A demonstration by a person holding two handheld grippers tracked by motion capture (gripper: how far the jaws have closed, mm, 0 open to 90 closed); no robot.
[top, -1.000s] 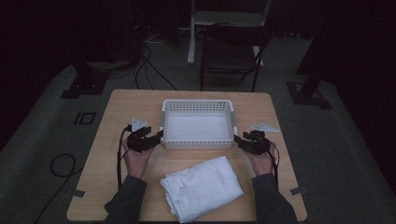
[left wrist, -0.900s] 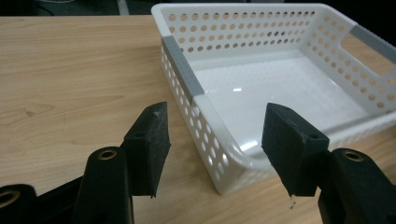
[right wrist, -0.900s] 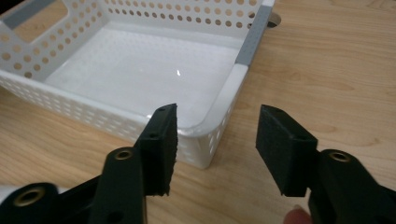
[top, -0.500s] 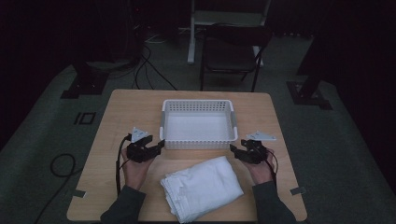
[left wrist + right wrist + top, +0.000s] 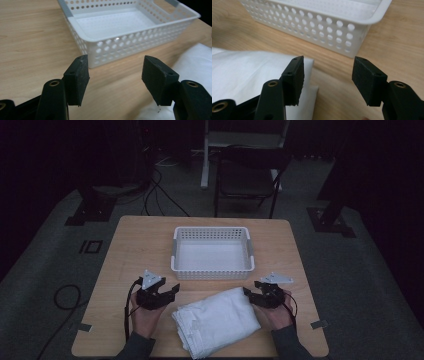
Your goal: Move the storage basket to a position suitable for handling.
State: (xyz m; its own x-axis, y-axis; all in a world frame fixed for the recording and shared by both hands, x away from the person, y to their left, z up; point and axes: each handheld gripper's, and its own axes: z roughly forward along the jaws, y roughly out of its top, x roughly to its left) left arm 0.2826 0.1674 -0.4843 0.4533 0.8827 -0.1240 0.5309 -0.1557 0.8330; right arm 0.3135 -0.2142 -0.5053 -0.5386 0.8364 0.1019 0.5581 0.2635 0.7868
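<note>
Both tools have drawn back from the basket toward the person. The left tool and right tool now flank the folded white cloth.

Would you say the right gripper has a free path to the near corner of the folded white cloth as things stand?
Probably yes. The right gripper has its jaws open at the corner of the folded white cloth, with bare table between them; the basket stands farther off.

A wooden table fills the lower middle of the frame, with a white basket at its centre. Below the basket lies a folded white cloth. The left gripper sits just left of the cloth, the right gripper at its upper right corner, both with jaws apart.
</note>
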